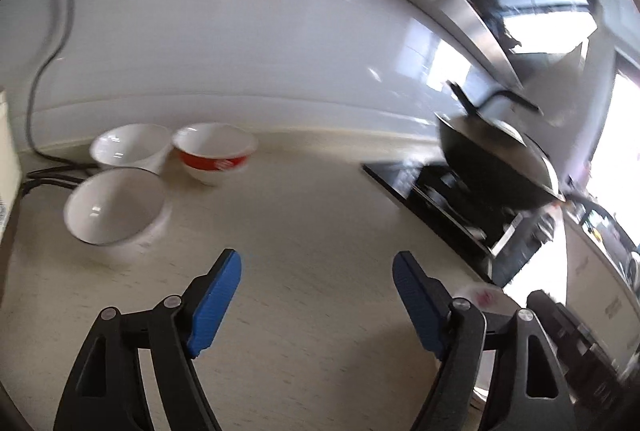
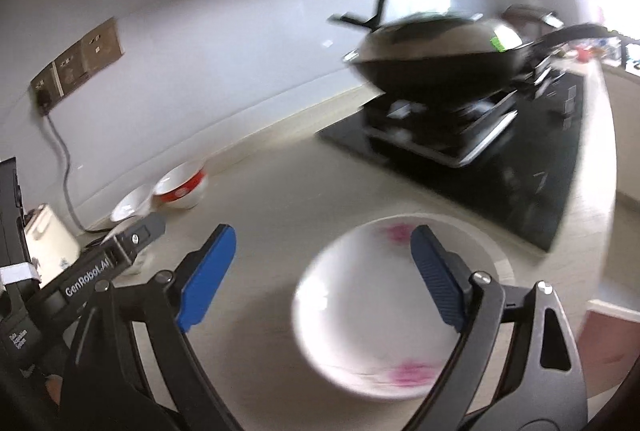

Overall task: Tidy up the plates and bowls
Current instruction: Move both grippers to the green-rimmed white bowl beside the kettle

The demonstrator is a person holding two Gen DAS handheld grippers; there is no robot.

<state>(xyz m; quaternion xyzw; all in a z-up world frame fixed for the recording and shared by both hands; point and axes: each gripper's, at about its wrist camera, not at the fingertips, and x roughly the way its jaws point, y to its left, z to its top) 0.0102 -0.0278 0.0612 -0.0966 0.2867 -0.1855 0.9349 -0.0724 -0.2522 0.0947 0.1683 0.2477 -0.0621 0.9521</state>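
Left gripper [image 1: 316, 295]: jaws standing apart, holding nothing, hovering over pale countertop [image 1: 304, 207]. Right gripper [image 2: 324, 271]: jaws spread wide, gripping nothing, hanging above white plate [image 2: 360, 311] (pink floral marks, blurred) lying flat on countertop. Beyond, grouped near back wall: two white bowls [image 1: 116, 207] [image 1: 130, 147], red-banded bowl [image 1: 214, 151] sitting beside them. Lidded black wok [image 2: 436, 51] sitting on stove [image 2: 500, 167] farther right.
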